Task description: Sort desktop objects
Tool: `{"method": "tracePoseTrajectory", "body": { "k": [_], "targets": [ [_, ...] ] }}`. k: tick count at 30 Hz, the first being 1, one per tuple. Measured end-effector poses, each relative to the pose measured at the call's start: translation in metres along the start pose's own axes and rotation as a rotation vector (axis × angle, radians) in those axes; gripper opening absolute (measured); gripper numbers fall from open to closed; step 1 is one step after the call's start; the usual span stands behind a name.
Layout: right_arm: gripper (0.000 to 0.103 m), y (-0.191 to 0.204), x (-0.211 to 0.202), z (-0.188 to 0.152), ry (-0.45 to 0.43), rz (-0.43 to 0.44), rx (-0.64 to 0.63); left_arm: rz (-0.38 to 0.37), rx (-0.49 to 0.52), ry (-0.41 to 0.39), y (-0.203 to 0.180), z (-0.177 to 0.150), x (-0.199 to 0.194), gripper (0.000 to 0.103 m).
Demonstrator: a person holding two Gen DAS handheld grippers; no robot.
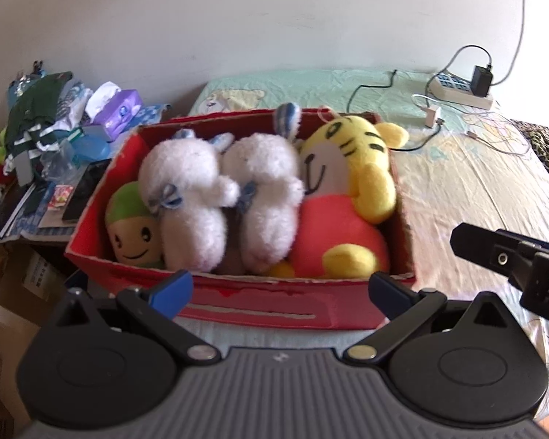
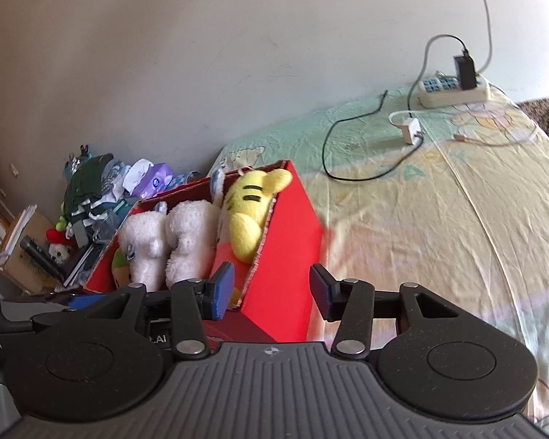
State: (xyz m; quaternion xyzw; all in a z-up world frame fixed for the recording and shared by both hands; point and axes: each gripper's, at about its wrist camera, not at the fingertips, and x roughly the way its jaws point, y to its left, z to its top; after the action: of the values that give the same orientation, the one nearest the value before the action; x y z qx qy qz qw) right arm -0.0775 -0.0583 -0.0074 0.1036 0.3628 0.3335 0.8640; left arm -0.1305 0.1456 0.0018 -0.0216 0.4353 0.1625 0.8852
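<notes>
- Left tool (image 1: pixel 280 289) gapes wide and holds nothing, just before the red box (image 1: pixel 260 309) on the bed (image 1: pixel 475 190).
- Right tool (image 2: pixel 271 291) is likewise wide and bare, beside the box's right wall.
- Inside lie two white plush toys (image 1: pixel 190 190) and a yellow tiger (image 1: pixel 351 183), probably light and squashy; pinch a limb or the body.

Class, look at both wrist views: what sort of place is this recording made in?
Probably a bedroom: a bed sheet with cartoon prints, a red box of plush toys, and a power strip against the wall.
</notes>
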Motion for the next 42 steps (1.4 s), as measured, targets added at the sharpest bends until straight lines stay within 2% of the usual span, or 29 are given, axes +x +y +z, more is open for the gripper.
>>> {"method": "tracePoseTrajectory", "body": {
  "k": [6, 9, 19, 31, 42],
  "targets": [
    [0.049, 0.028, 0.015, 0.007, -0.012, 0.012, -0.014, 0.022, -0.021, 0.005, 0.029, 0.007, 0.004, 0.102],
    [0.049, 0.044, 0.026, 0.009, -0.006, 0.009, -0.025, 0.004, -0.044, 0.003, 0.051, 0.014, 0.007, 0.102],
    [0.052, 0.084, 0.056, 0.009, -0.033, -0.079, -0.028, -0.015, -0.019, 0.008, 0.101, 0.024, 0.031, 0.102],
    [0.054, 0.105, 0.074, 0.001, -0.041, -0.185, 0.014, -0.113, 0.049, 0.006, 0.119, 0.031, 0.048, 0.103],
    [0.055, 0.105, 0.075, 0.014, -0.084, -0.207, 0.038, -0.116, 0.054, -0.054, 0.121, 0.044, 0.046, 0.099]
  ]
}}
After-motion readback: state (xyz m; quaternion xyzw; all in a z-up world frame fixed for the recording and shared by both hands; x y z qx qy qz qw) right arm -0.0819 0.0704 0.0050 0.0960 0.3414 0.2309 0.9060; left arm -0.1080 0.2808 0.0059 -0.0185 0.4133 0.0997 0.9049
